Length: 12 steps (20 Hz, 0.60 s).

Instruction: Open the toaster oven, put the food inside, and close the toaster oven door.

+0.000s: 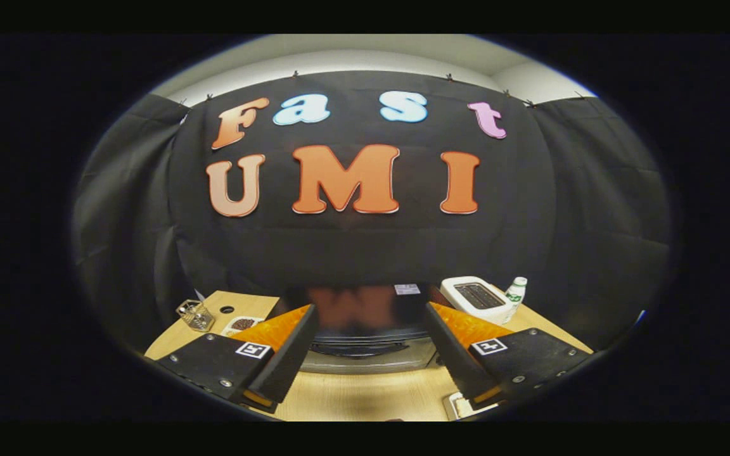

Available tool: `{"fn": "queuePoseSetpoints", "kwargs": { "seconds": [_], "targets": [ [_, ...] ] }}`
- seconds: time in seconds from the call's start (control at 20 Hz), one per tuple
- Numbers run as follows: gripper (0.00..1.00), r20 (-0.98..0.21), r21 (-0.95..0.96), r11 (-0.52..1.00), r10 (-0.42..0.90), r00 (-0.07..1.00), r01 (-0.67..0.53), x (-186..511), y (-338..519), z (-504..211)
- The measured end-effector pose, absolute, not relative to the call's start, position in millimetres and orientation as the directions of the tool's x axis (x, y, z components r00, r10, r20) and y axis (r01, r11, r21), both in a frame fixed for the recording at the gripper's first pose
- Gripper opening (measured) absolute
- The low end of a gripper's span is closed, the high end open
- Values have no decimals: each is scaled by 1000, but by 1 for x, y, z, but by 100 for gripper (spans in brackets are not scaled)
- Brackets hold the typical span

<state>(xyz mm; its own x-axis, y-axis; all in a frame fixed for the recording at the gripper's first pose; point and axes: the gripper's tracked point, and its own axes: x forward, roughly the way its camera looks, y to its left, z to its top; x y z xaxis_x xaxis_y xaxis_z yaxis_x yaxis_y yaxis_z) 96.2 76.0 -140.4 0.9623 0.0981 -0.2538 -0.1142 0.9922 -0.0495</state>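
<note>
The tongs (368,323) stand wide apart at the bottom of the frame, holding nothing, their two black fingers (289,354) angled inward with orange bodies and small square markers behind them. Under them runs the pale wooden worktop (365,396), and a small white object (460,405) lies partly hidden beneath the right finger at lower right; what it is cannot be told. Just ahead, framed in the gap between the fingers, sits the toaster oven (365,335), low in the middle of the frame, its dark glossy top catching a reflection and its silver front with a dark handle facing the tongs; the door looks closed. Left of centre, beyond the left finger, a white plate of dark food (241,324) rests on the worktop, with a clear glass holder (195,315) just beside it. Further back on the right stand a white pop-up toaster (478,297) and a small bottle (516,291) with a green label, close together.
</note>
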Motion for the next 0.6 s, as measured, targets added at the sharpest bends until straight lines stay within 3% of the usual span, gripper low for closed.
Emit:
{"fn": "queuePoseSetpoints", "kwargs": {
  "seconds": [0.15, 0.6],
  "targets": [
    [99, -340, -48, 990, 107, 934, -131, 114, 84, -178],
    [99, -440, -119, 985, 61, 896, -126, 147, 80, -243]
  ]
}}
